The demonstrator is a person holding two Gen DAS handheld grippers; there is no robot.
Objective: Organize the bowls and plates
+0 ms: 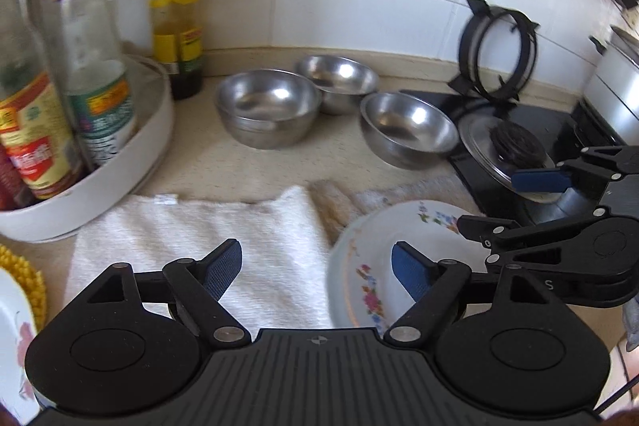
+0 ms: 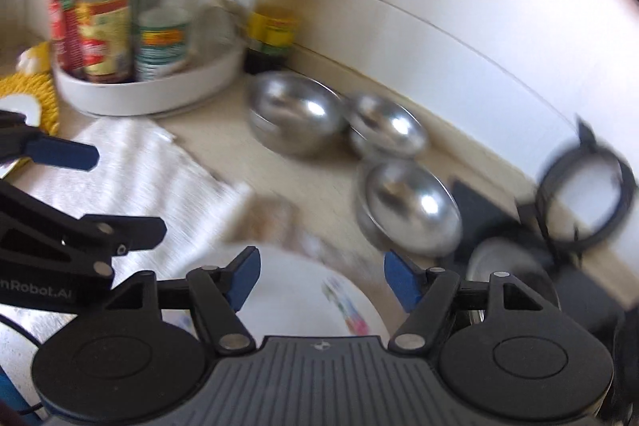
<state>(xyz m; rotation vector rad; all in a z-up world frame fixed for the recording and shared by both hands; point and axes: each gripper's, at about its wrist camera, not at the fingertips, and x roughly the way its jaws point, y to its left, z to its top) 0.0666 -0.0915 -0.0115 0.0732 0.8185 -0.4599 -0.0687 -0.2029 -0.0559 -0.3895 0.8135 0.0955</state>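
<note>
Left gripper (image 1: 317,268) jaws apart, nothing between the blue pads; it hangs over the white towel (image 1: 191,246) spread on the desk (image 1: 255,166); right gripper (image 2: 321,278) jaws also apart, no object pressed by either pad, floral plate below and between them without contact that can be seen; right wrist view heavily blurred.

Floral plate (image 1: 375,266) lies at the towel's right edge, partly on a beige cloth (image 1: 339,202); rim carries small flower prints; same plate in the right wrist view (image 2: 303,294), just ahead of the gripper body.

Three steel bowls stand upright toward the wall: left bowl (image 1: 267,106), rear bowl (image 1: 339,78) just behind it, right bowl (image 1: 407,128) beside the black stove (image 1: 535,118); left and rear bowls near each other, contact uncertain.

Second floral plate (image 1: 14,338) cut off at the left edge, beside a yellow woven mat (image 1: 28,278).

White round tray (image 1: 131,162) at left holds several sauce bottles; one green-and-yellow labelled bottle (image 1: 175,6) stands outside it by the wall tiles.

Stove: loose pot-support ring (image 1: 497,54) tilted up on edge; burner (image 1: 515,144) in front of it; steel pot (image 1: 615,82) at far right.
</note>
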